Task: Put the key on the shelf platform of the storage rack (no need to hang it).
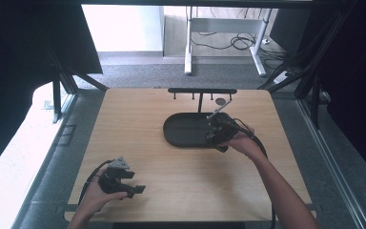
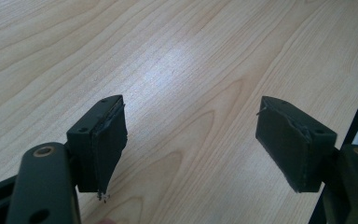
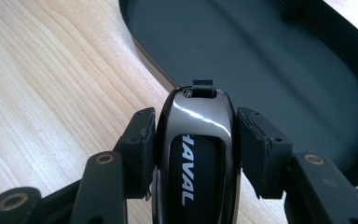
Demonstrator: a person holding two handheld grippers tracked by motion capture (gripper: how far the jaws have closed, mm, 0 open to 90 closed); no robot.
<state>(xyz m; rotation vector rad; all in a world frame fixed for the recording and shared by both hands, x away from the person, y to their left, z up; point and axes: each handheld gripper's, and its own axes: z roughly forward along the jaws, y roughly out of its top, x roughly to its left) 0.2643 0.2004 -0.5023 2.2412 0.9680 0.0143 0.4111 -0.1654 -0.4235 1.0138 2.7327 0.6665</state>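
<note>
While the car key fob sits clamped between the two black pads of the right gripper, its long axis runs straight out along the jaws, the end with the small strap loop pointing away from the hand and toward the black oval tray. The fob is glossy and dark, with the white letters "HAVAL" running along its length; both pads press its flanks, so this gripper is clenched on it.

Just ahead of the fob's tip lies the near rim of the tray, and the tray's flat bare floor stretches forward and to the right of the jaws. From the high view the right gripper hovers at the tray's right end, over or just at the rim; I cannot tell whether the fob is clear of the rim. Any coming move, I judge, turns on this: the tray lies directly in front of the fob, along its long axis, so a short push forward and down would bring it to the tray floor.

A black stand with a crossbar and small hooks rises behind the tray.

The left gripper rests well apart, near the table's near-left corner, its jaws spread wide with nothing but bare wood between them. The right hand is far nearer the tray.
</note>
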